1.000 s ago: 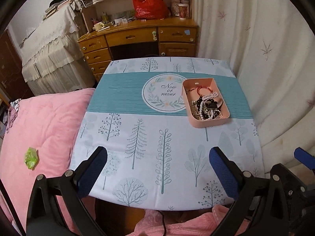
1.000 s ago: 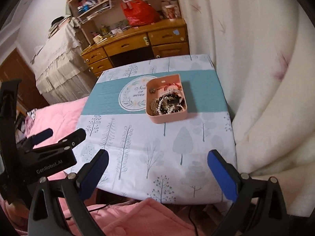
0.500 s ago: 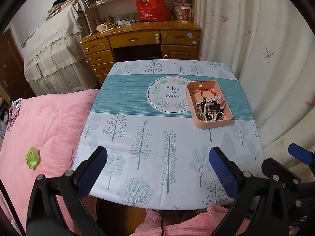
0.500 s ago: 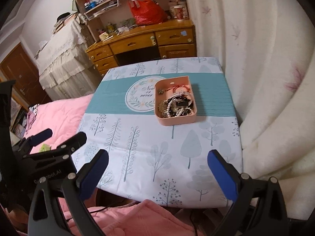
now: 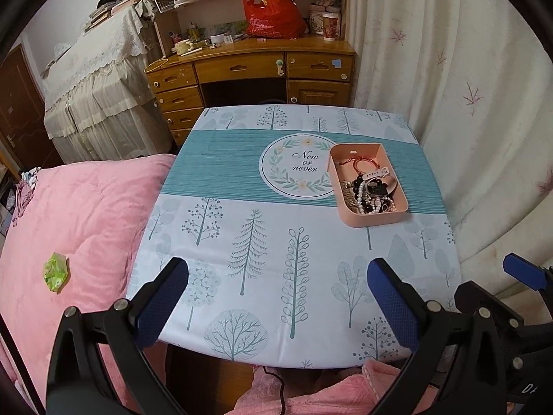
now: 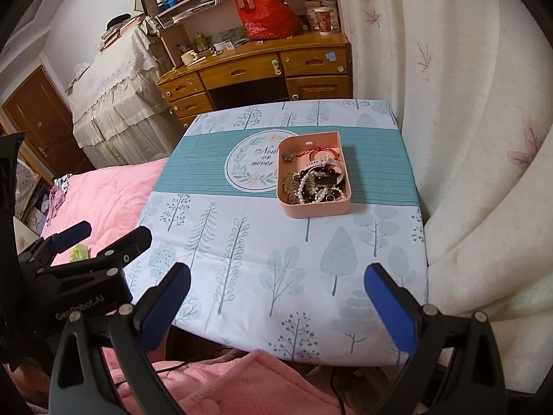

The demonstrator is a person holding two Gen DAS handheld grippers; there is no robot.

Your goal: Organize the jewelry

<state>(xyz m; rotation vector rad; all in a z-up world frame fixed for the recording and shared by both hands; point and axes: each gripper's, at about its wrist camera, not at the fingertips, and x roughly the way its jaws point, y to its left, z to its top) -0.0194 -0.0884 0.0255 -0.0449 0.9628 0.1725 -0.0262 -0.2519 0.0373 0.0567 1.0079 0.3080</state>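
Note:
A pink tray [image 5: 352, 218] [image 6: 304, 212] sits on the right half of the table, on the teal band of the cloth. It holds a tangle of jewelry [image 5: 369, 195] [image 6: 312, 183]: pearl strings, dark beads, a red cord bracelet, a white strap. My left gripper [image 5: 276, 294] hangs open over the table's near edge, well short of the tray. My right gripper [image 6: 276, 294] is open too, near the front edge, with nothing between its fingers. The left gripper's body [image 6: 79, 266] shows at the lower left of the right wrist view.
The table wears a tree-print cloth [image 5: 262, 242] with a round "Now or never" emblem [image 5: 299, 167]. A pink quilted bed [image 5: 76, 228] with a green wrapper [image 5: 55, 271] lies left. A curtain [image 5: 466, 103] hangs right. A wooden desk [image 5: 255, 69] with a red bag [image 5: 273, 14] stands behind.
Both views have tilted and pulled back a little, so the tray and table sit lower and more centred in frame. Both grippers stay open and empty.

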